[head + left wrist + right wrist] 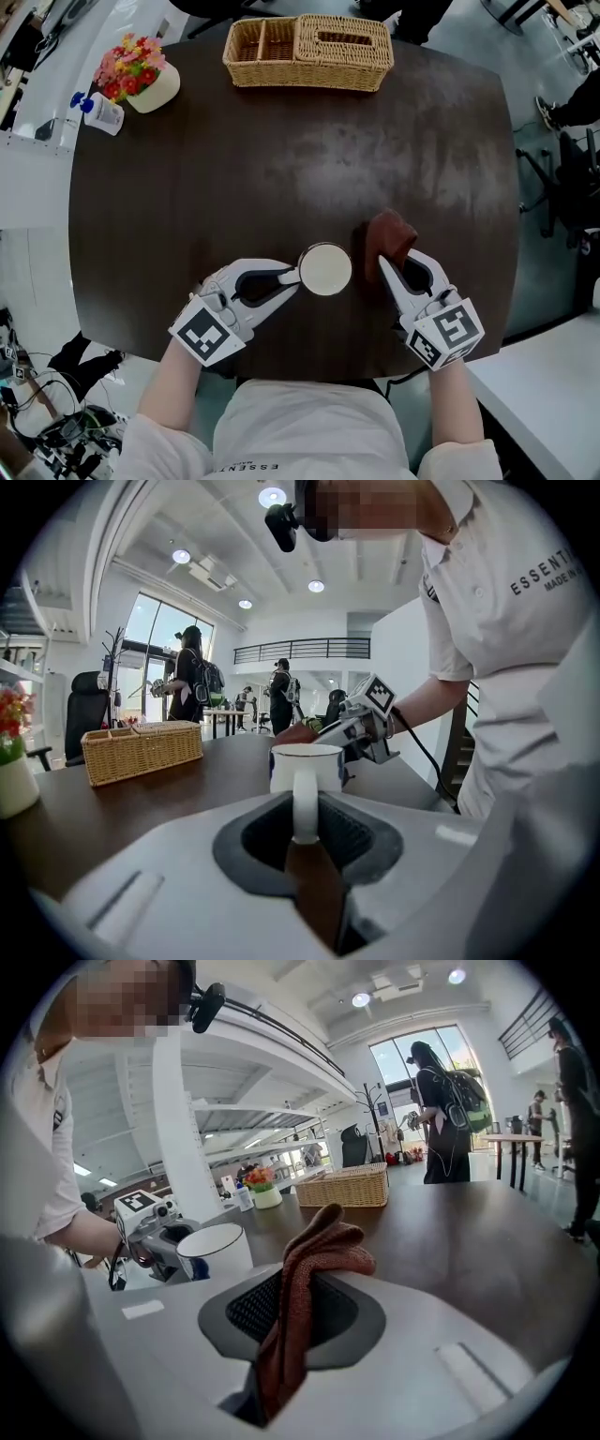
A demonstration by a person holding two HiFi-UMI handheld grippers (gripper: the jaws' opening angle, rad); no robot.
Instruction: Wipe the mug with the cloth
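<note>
A white mug (325,269) stands upright near the front of the dark table (281,150). My left gripper (287,277) is shut on the mug's handle (304,803), with the mug's body (306,767) just past the jaws. My right gripper (386,272) is shut on a reddish-brown cloth (388,239), which bunches up past the jaws just right of the mug. In the right gripper view the cloth (305,1297) rises between the jaws and the mug (215,1252) stands to its left, close by. I cannot tell whether cloth and mug touch.
A wicker basket (309,52) sits at the far edge of the table. A white pot of flowers (141,75) and a small bottle (101,112) stand at the far left. People (192,682) stand in the room beyond the table.
</note>
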